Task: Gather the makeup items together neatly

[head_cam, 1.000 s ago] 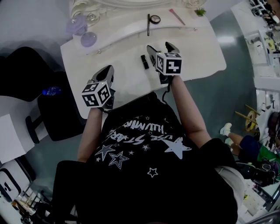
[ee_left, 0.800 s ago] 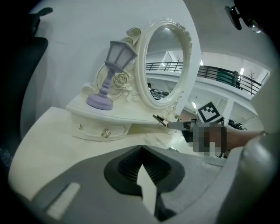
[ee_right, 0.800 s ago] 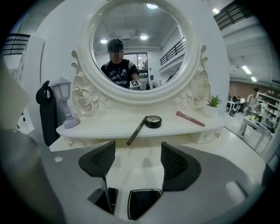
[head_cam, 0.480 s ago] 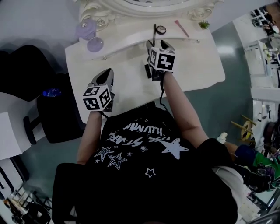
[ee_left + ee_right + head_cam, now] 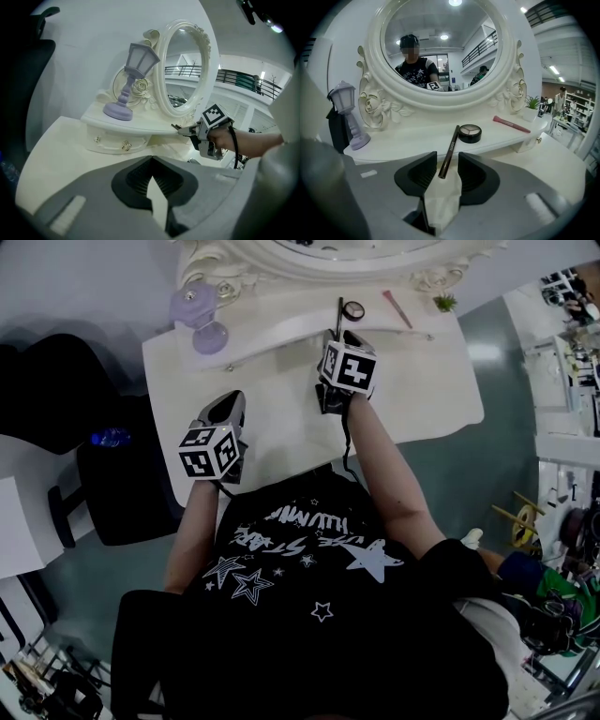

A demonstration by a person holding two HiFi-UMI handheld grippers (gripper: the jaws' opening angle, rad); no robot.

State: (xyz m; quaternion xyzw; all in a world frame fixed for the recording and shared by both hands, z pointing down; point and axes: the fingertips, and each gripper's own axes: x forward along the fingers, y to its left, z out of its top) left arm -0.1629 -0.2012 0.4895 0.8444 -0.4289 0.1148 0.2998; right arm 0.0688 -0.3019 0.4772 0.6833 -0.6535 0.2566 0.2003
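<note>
A dark eyeliner pencil [image 5: 451, 147] lies on the raised shelf [image 5: 412, 136] of the white vanity, pointing at me. Its near end sits between the jaws of my right gripper [image 5: 447, 158], which is open and does not clamp it. Just behind the pencil is a round black eyeshadow compact [image 5: 469, 133], and a pink brush [image 5: 511, 124] lies further right. From the head view the right gripper [image 5: 341, 336] reaches the shelf edge by the pencil [image 5: 339, 309] and the compact [image 5: 353, 310]. My left gripper [image 5: 225, 407] hovers over the lower tabletop, shut and empty.
A purple lantern lamp [image 5: 349, 115] stands at the shelf's left end and a small green plant [image 5: 532, 104] at its right end. The oval mirror [image 5: 440, 47] rises behind the shelf. A black chair [image 5: 122, 484] stands left of the table [image 5: 431, 381].
My right gripper has moved forward across the tabletop to the shelf, and its jaws now flank the pencil's near end. The left gripper has stayed in place.
</note>
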